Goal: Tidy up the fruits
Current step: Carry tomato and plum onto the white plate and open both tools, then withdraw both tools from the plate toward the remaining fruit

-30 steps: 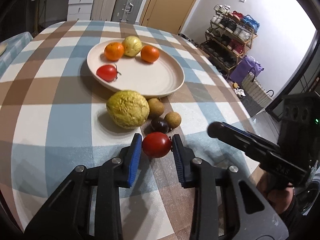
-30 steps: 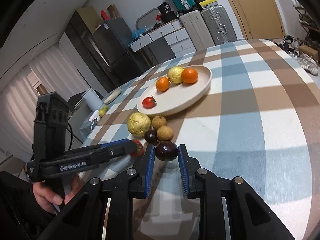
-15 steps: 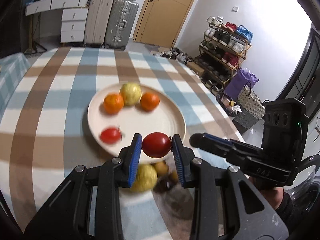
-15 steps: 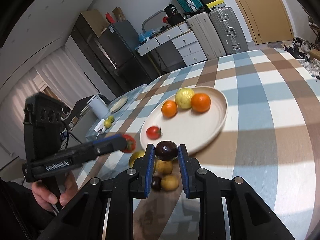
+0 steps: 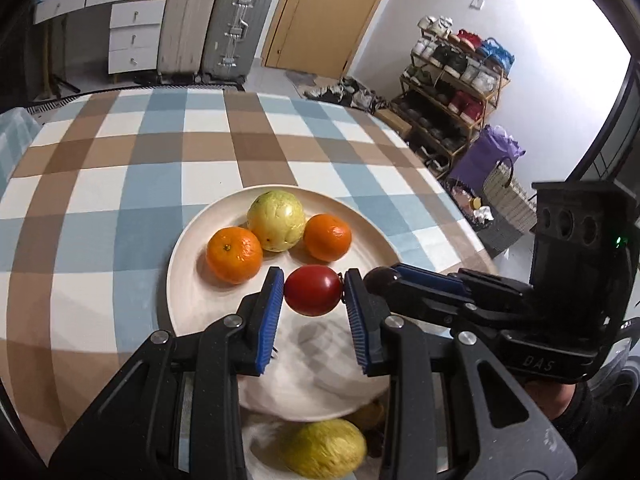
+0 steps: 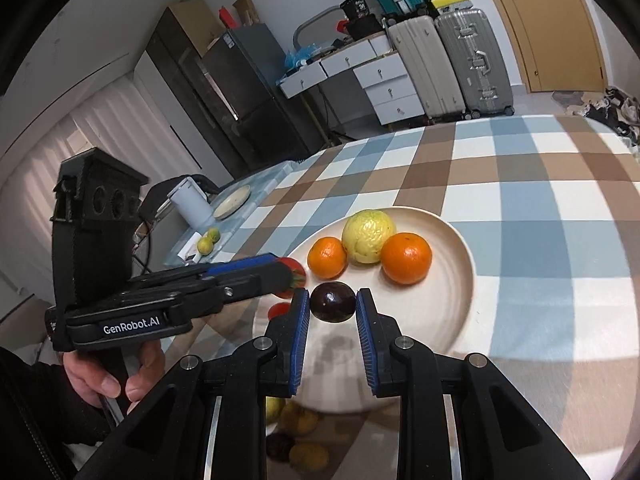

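My left gripper (image 5: 314,292) is shut on a red tomato (image 5: 313,290) and holds it above the cream plate (image 5: 188,280). My right gripper (image 6: 333,305) is shut on a dark purple fruit (image 6: 333,302) over the same plate (image 6: 452,312). On the plate lie two oranges (image 5: 234,255) (image 5: 327,237) and a pale yellow guava (image 5: 276,221); they also show in the right wrist view (image 6: 327,257) (image 6: 406,258) (image 6: 369,236). A second small tomato (image 6: 279,309) lies on the plate, partly hidden by my left gripper (image 6: 294,276).
A large yellow fruit (image 5: 324,448) and small brown and dark fruits (image 6: 298,420) lie on the checked tablecloth (image 5: 120,184) just before the plate. A side table with a jug (image 6: 188,202) and small plate stands to the left. Suitcases, drawers and a shoe rack stand beyond.
Both grippers have lifted their fruits off the tablecloth and carried them forward over the plate. The loose fruits now lie below and behind the fingers.
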`<state>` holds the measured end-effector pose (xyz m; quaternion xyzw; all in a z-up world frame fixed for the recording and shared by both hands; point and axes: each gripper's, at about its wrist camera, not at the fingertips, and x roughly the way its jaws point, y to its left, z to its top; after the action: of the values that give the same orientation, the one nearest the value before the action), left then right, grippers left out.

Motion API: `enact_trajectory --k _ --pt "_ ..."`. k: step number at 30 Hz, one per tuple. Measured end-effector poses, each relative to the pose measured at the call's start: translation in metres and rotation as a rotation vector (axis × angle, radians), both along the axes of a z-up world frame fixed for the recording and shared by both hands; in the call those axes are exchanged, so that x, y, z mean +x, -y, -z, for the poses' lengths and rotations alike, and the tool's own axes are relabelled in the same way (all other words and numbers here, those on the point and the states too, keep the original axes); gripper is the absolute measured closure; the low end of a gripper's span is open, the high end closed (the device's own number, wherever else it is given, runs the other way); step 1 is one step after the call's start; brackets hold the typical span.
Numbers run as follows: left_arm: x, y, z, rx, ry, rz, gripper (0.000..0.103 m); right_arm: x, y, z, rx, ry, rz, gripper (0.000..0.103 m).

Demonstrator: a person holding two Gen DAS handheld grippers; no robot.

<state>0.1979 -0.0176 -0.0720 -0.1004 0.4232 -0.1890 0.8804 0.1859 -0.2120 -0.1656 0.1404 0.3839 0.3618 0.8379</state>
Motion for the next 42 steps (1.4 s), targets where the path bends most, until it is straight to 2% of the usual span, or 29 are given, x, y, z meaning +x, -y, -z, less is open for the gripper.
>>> enact_trajectory --k 12,23,24,25,26,27,29,31,32,33,34,37,40,42 --pt "0.036 0.007 0.023 0.005 -0.026 0.022 0.075 0.035 -0.009 0.029 -0.022 -0.093 0.005 0.079" --pt "0.043 0.008 0.021 0.010 -0.014 0.019 0.074 0.035 -0.016 0.031 -0.050 -0.088 -0.008 0.076" --pt "0.041 0.007 0.019 0.014 -0.007 0.011 0.074 0.034 -0.015 0.030 -0.043 -0.085 -0.008 0.073" --pt "0.040 0.006 0.017 0.012 -0.003 0.007 0.074 0.033 -0.014 0.028 -0.039 -0.079 -0.005 0.063" --pt "0.038 0.005 0.014 0.008 -0.003 0.002 0.074 0.032 -0.014 0.027 -0.037 -0.075 0.000 0.057" --pt "0.035 0.003 0.012 0.004 -0.003 -0.004 0.074 0.030 -0.012 0.024 -0.033 -0.069 0.007 0.053" --pt "0.028 0.001 0.006 0.007 0.002 -0.012 0.074 0.025 -0.008 0.019 -0.016 -0.056 0.009 0.053" --pt "0.017 0.001 -0.001 0.011 0.015 -0.020 0.067 0.017 -0.004 0.013 -0.018 -0.039 0.015 0.045" --pt "0.011 0.001 -0.006 0.015 0.023 -0.026 0.057 0.013 -0.002 0.010 -0.019 -0.028 0.021 0.040" --pt "0.006 0.000 -0.009 0.020 0.030 -0.033 0.046 0.008 0.001 0.006 -0.016 -0.016 0.028 0.030" --pt "-0.002 0.000 -0.014 0.027 0.045 -0.039 0.044 0.002 0.004 0.001 -0.011 -0.002 0.036 0.024" --pt "-0.022 0.000 -0.027 0.053 0.086 -0.055 0.037 -0.015 0.014 -0.012 -0.007 0.035 0.064 0.016" --pt "-0.046 -0.003 -0.040 0.056 0.120 -0.085 0.021 -0.030 0.022 -0.022 -0.004 0.055 0.082 0.014" --pt "-0.062 -0.004 -0.047 0.070 0.141 -0.107 0.018 -0.041 0.027 -0.027 -0.015 0.068 0.097 0.010"
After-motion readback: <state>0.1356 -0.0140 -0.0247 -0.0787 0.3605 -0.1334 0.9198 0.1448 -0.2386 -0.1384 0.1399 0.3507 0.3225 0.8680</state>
